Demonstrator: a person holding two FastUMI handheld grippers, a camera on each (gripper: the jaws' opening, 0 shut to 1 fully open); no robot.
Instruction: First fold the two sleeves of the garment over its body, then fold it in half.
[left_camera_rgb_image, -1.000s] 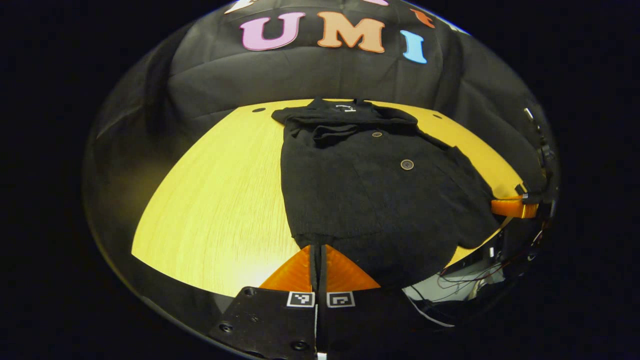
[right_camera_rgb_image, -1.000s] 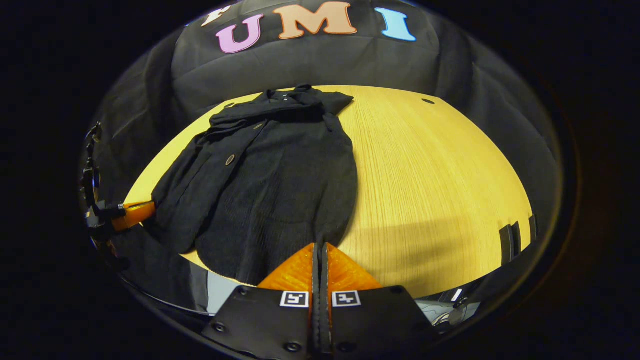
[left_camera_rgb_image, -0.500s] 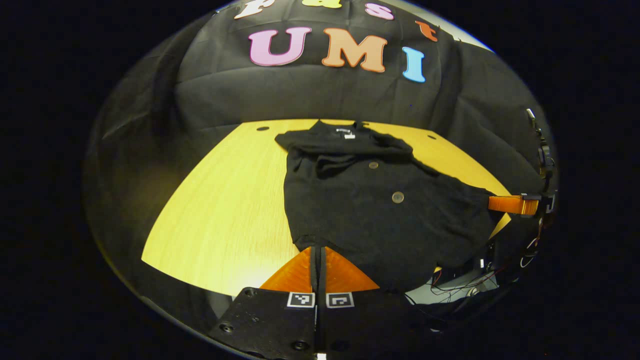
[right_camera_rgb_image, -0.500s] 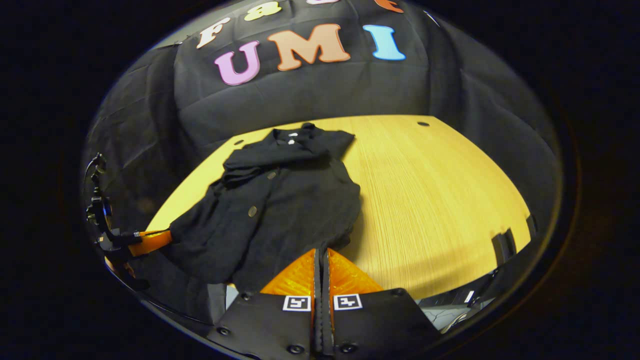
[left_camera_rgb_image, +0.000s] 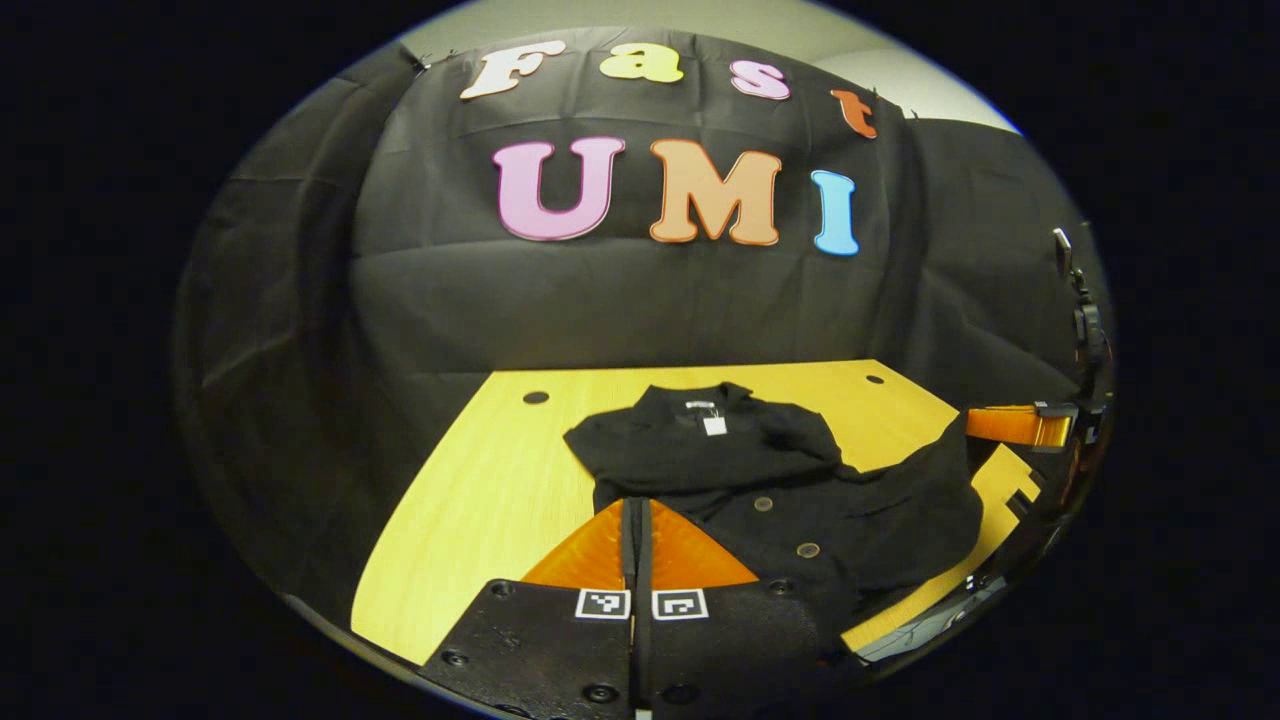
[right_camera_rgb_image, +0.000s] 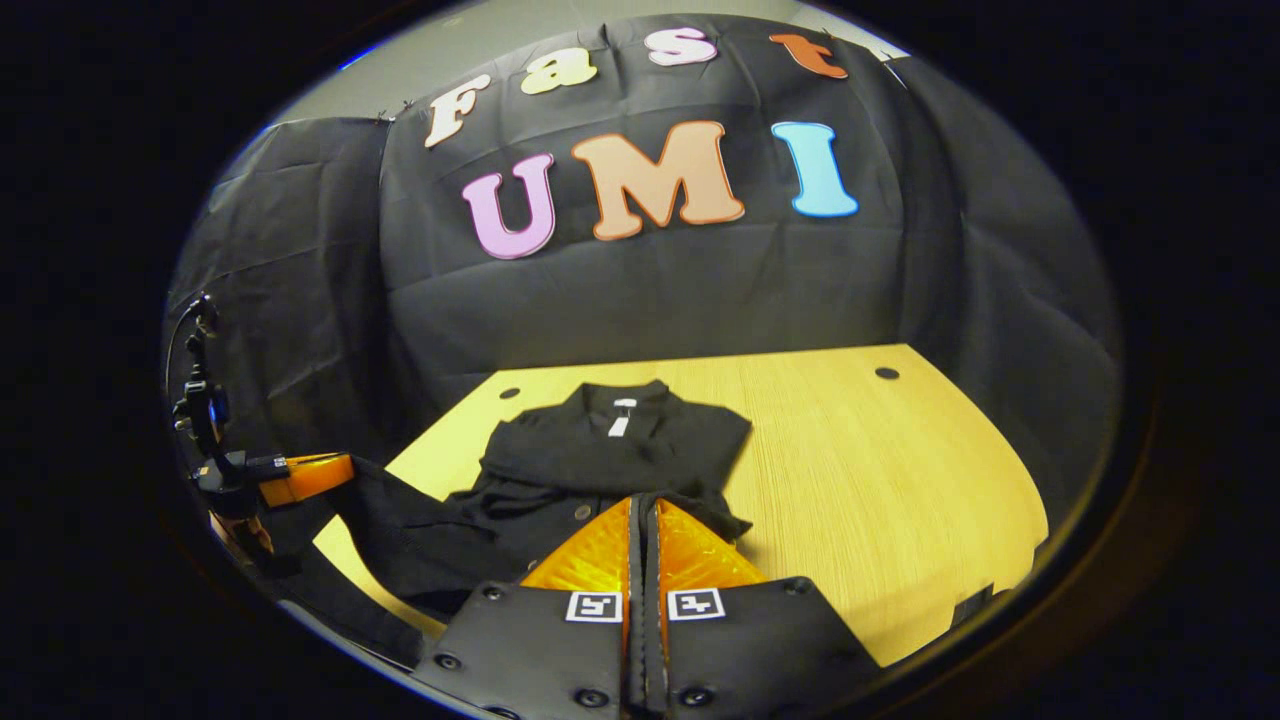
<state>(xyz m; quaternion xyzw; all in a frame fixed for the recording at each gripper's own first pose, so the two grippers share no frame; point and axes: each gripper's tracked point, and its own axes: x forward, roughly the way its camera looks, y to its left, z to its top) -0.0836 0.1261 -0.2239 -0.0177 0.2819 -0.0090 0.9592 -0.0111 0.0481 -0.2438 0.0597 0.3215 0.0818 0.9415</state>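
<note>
A black buttoned garment (left_camera_rgb_image: 760, 470) lies on the yellow wooden table (left_camera_rgb_image: 480, 500), collar and white tag at the far end. Its near hem is lifted off the table and curls toward the collar. My left gripper (left_camera_rgb_image: 636, 503) is shut on the hem's left corner. My right gripper (right_camera_rgb_image: 645, 498) is shut on the hem's right corner. In the right gripper view the garment (right_camera_rgb_image: 610, 450) stretches left to the left gripper (right_camera_rgb_image: 305, 476). In the left gripper view the right gripper (left_camera_rgb_image: 1005, 424) holds the cloth at the far right. Both sleeves lie folded over the body.
The table (right_camera_rgb_image: 880, 480) has bare wood to the right of the garment and small round holes (right_camera_rgb_image: 886, 373) near its far corners. Black cloth walls close the booth behind and at both sides. The table's near edge runs just below the grippers.
Both grippers have risen and moved forward with the hem held. The lower half of the garment has come off the table and bunches toward the collar.
</note>
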